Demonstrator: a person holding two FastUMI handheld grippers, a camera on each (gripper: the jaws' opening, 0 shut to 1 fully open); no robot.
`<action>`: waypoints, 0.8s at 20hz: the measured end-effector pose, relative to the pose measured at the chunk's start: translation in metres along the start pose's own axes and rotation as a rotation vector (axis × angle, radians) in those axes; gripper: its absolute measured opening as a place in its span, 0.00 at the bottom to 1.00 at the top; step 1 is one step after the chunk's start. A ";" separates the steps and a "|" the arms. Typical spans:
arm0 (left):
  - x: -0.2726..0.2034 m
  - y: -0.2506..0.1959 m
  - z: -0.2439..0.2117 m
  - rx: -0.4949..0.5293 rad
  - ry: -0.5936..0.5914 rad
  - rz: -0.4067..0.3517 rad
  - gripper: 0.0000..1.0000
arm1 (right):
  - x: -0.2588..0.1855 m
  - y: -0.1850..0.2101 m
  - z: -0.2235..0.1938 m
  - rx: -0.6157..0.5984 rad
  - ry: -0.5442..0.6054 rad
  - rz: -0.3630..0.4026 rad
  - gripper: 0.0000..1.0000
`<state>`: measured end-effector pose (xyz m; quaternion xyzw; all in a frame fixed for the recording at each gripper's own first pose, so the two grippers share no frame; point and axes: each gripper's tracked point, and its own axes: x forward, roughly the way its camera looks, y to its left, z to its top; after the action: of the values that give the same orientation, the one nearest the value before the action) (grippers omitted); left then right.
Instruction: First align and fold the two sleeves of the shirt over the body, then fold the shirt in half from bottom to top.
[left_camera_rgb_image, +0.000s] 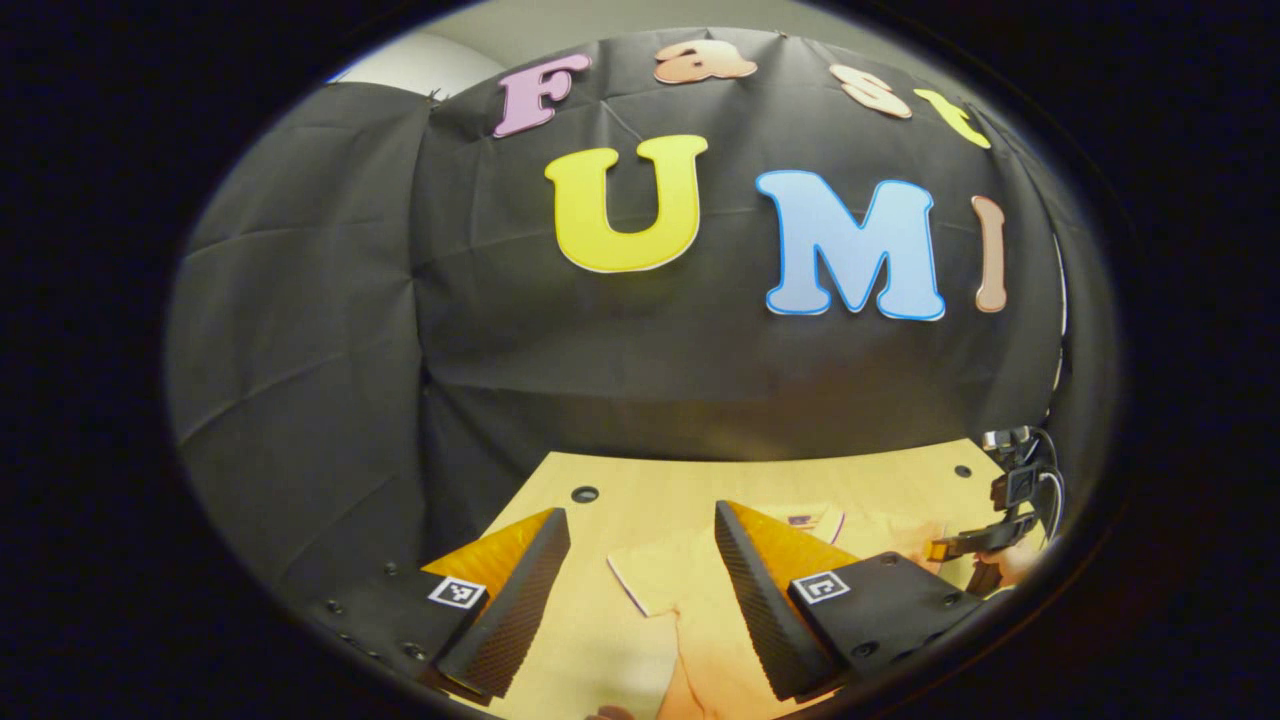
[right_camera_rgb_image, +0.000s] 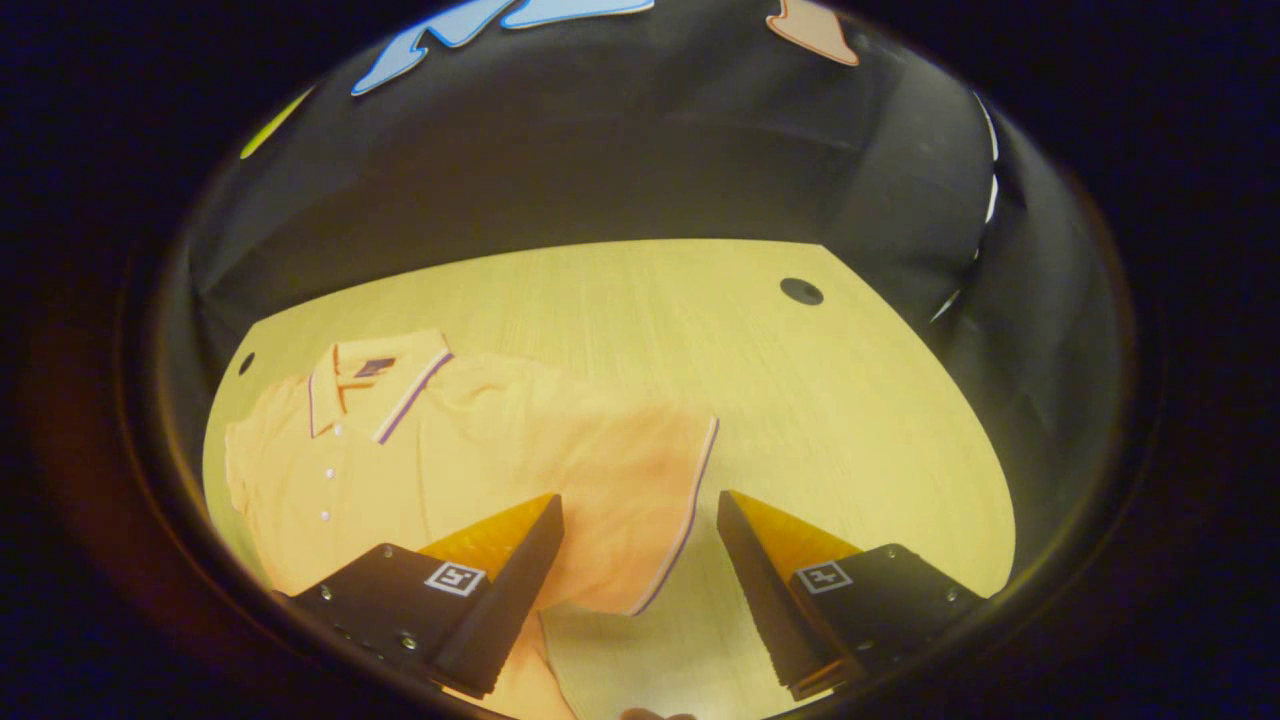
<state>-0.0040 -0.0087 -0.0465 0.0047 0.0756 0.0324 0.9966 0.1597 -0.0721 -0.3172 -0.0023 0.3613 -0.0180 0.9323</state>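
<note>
An orange polo shirt (right_camera_rgb_image: 460, 450) lies flat on the wooden table (right_camera_rgb_image: 800, 400), buttons up, with its striped collar (right_camera_rgb_image: 375, 385) toward the far left. Its nearer short sleeve (right_camera_rgb_image: 640, 470) spreads out to the side, and the striped cuff (right_camera_rgb_image: 695, 500) runs between my fingers. My right gripper (right_camera_rgb_image: 640, 500) hovers open just above that sleeve, holding nothing. In the left gripper view, my left gripper (left_camera_rgb_image: 640, 515) is open over the other sleeve's edge (left_camera_rgb_image: 640, 585), with the shirt (left_camera_rgb_image: 700, 620) below it and the collar (left_camera_rgb_image: 810, 520) past the right finger. The right gripper (left_camera_rgb_image: 1005, 530) shows at the far right.
Round holes sit in the tabletop (left_camera_rgb_image: 650, 490) near its corners, among them one hole (right_camera_rgb_image: 801, 291) at the back right. Black cloth walls (left_camera_rgb_image: 650, 380) close the booth just behind the table's far edge. Bare wood (right_camera_rgb_image: 850, 450) stretches to the right of the shirt.
</note>
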 end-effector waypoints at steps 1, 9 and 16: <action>0.001 0.000 -0.001 -0.001 0.005 0.001 0.94 | 0.003 0.000 -0.001 -0.005 0.007 0.000 0.97; 0.014 -0.010 -0.011 0.000 0.035 -0.013 0.94 | 0.014 0.001 -0.011 0.001 0.038 0.010 0.97; 0.018 -0.013 -0.015 -0.006 0.048 -0.019 0.95 | 0.014 0.012 -0.012 0.014 0.076 0.075 0.56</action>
<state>0.0120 -0.0209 -0.0646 0.0000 0.0994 0.0232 0.9948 0.1622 -0.0601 -0.3358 0.0184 0.3961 0.0143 0.9179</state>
